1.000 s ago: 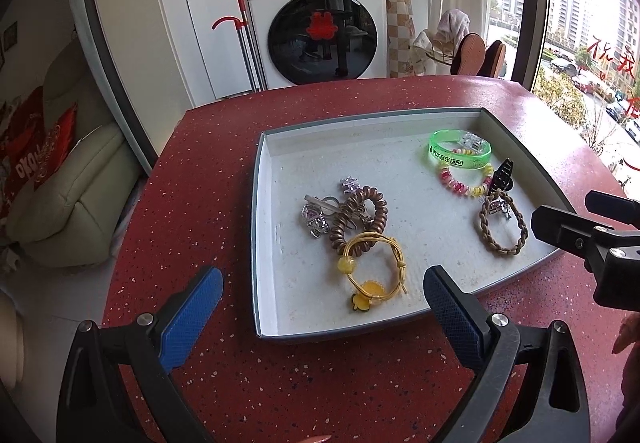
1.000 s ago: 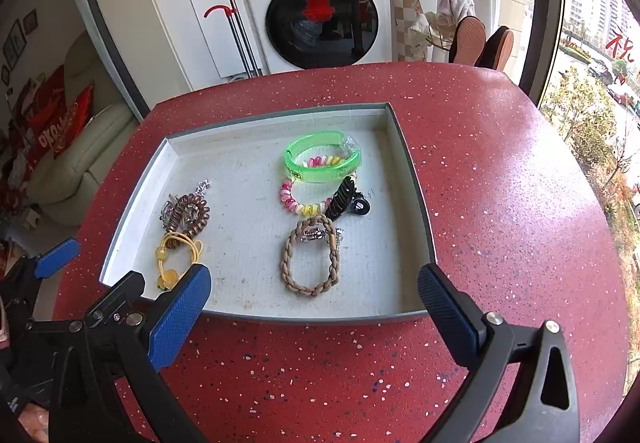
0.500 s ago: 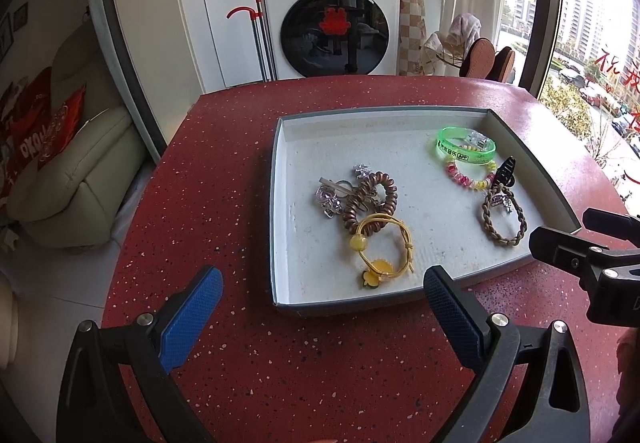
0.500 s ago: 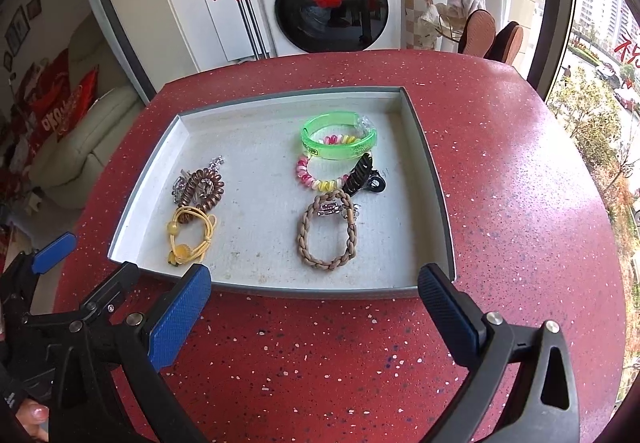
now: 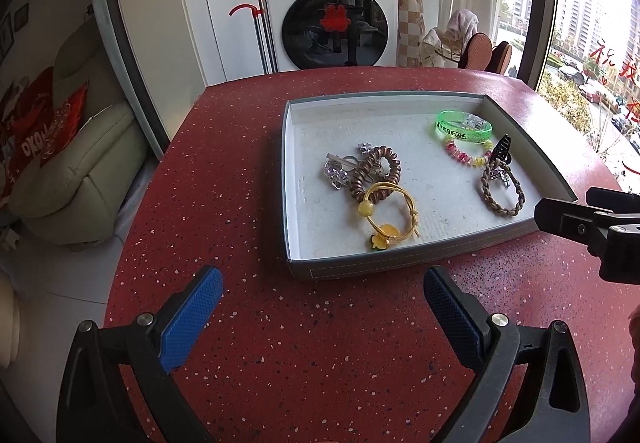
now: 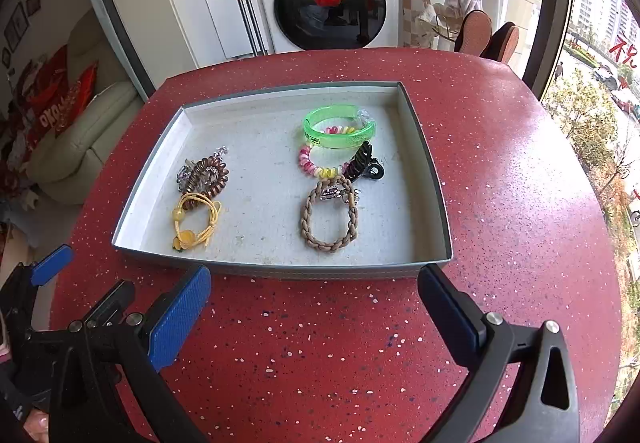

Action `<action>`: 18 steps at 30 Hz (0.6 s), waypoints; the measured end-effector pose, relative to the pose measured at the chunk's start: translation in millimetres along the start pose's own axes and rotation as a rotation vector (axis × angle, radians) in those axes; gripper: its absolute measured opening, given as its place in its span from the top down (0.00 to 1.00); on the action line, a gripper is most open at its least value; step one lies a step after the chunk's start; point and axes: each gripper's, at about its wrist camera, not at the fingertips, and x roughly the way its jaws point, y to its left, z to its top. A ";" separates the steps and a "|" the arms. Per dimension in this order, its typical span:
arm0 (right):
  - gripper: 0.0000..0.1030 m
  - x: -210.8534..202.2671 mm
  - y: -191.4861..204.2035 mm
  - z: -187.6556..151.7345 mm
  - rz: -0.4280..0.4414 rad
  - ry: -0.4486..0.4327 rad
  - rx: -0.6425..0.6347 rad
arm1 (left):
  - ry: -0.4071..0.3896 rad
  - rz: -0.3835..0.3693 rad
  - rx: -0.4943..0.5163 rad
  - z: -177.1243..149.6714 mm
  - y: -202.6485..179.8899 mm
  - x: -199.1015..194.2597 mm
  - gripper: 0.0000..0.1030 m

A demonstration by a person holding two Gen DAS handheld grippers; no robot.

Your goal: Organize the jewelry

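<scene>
A grey tray (image 5: 400, 265) (image 6: 280, 270) sits on the red table. It holds a green bangle (image 5: 463, 127) (image 6: 338, 127), a pink and yellow beaded bracelet (image 5: 466, 155) (image 6: 320, 167), a black hair clip (image 5: 502, 149) (image 6: 362, 165), a braided brown bracelet (image 5: 502, 191) (image 6: 329, 217), a brown spiral hair tie (image 5: 374, 173) (image 6: 208, 175), silver charms (image 5: 336, 171) and a yellow hair tie (image 5: 390, 213) (image 6: 196, 219). My left gripper (image 5: 322, 315) is open and empty, short of the tray's near edge. My right gripper (image 6: 314, 309) is open and empty, also in front of the tray.
The red speckled table (image 5: 320, 343) (image 6: 500, 163) is round, with its edge near on the left. A washing machine (image 5: 332, 3), a cream sofa (image 5: 80, 163) and chairs (image 6: 488, 37) stand beyond it. The right gripper's body (image 5: 592, 227) shows at the left wrist view's right edge.
Both grippers have drawn back from the tray, which now looks smaller and farther. Both stay open and empty. The jewelry has not moved.
</scene>
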 end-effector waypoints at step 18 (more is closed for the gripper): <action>0.00 -27.9 6.2 -55.9 -0.020 -0.047 0.003 | 0.045 -0.017 -0.043 -56.7 5.7 -20.7 0.00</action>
